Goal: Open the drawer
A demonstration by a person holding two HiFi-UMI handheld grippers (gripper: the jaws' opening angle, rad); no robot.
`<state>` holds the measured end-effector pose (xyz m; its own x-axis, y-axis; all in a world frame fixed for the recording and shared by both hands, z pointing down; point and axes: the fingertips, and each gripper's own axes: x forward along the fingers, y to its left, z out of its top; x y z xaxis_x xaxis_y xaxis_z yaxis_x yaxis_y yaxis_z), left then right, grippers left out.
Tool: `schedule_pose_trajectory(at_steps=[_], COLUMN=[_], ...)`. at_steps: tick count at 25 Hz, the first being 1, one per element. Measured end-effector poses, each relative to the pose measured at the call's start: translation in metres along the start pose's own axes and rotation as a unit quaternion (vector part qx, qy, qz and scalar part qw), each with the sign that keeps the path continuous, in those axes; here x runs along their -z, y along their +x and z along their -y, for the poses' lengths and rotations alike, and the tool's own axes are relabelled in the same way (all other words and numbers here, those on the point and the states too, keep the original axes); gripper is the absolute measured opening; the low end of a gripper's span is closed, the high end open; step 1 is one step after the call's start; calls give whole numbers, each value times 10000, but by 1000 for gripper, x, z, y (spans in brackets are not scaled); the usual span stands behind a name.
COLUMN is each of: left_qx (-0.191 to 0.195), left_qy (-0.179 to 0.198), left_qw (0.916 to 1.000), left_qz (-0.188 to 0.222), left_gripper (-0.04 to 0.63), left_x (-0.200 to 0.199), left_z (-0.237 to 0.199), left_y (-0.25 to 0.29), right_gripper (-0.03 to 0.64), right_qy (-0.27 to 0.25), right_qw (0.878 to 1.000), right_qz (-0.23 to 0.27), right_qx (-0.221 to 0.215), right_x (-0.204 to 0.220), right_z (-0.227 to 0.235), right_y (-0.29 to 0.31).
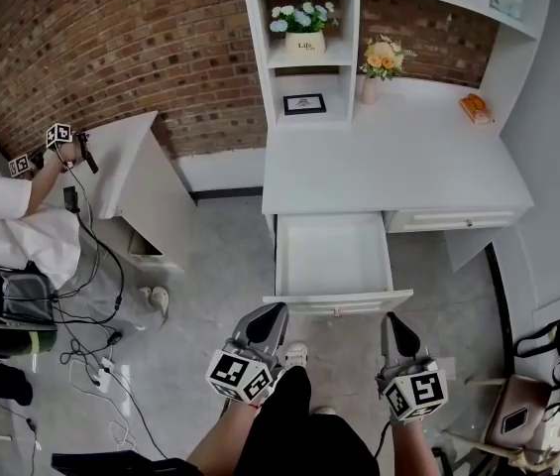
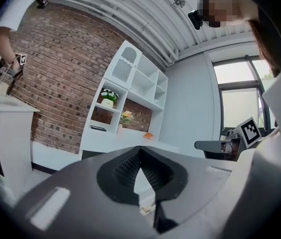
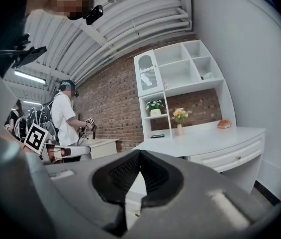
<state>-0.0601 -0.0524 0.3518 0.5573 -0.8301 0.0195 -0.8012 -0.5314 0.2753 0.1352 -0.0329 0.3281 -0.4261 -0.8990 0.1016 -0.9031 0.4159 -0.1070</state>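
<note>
A white desk [image 1: 389,167] stands against the brick wall. Its middle drawer [image 1: 331,256] is pulled far out and looks bare inside. A second drawer [image 1: 453,220] to the right is closed. Both grippers hang in front of the open drawer, apart from it, close to my body. My left gripper [image 1: 276,310] is shut with nothing in it; its tips meet in the left gripper view [image 2: 140,149]. My right gripper [image 1: 392,318] is shut and holds nothing either [image 3: 140,152]. The right gripper view shows the desk [image 3: 205,136] and the closed drawer [image 3: 230,158] ahead.
A white shelf unit [image 1: 304,48] on the desk holds potted flowers and a small frame; a flower vase [image 1: 371,87] and an orange item [image 1: 474,107] stand beside it. Another person [image 1: 12,226] works at a white cabinet [image 1: 126,167] on the left. Cables [image 1: 91,355] lie on the floor.
</note>
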Motion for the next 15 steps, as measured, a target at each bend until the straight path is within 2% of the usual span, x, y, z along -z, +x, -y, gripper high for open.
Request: schedule_pose_trajectory(at_steps=[7,15], left_qx=[9,26], left_qy=[-43,77], left_qw=[9999,9997], left_qz=[138,222], left_gripper=[3,3], left_x=[-27,-61], left_z=[10,17], left_y=[6,1], right_gripper=[3,3], right_qy=[-16,-5], right_qw=[9999,9998], right_qz=[149,197], right_qx=[61,-58], right_x=[-28,-55], right_z=[11,9], right_y=[-12,-18])
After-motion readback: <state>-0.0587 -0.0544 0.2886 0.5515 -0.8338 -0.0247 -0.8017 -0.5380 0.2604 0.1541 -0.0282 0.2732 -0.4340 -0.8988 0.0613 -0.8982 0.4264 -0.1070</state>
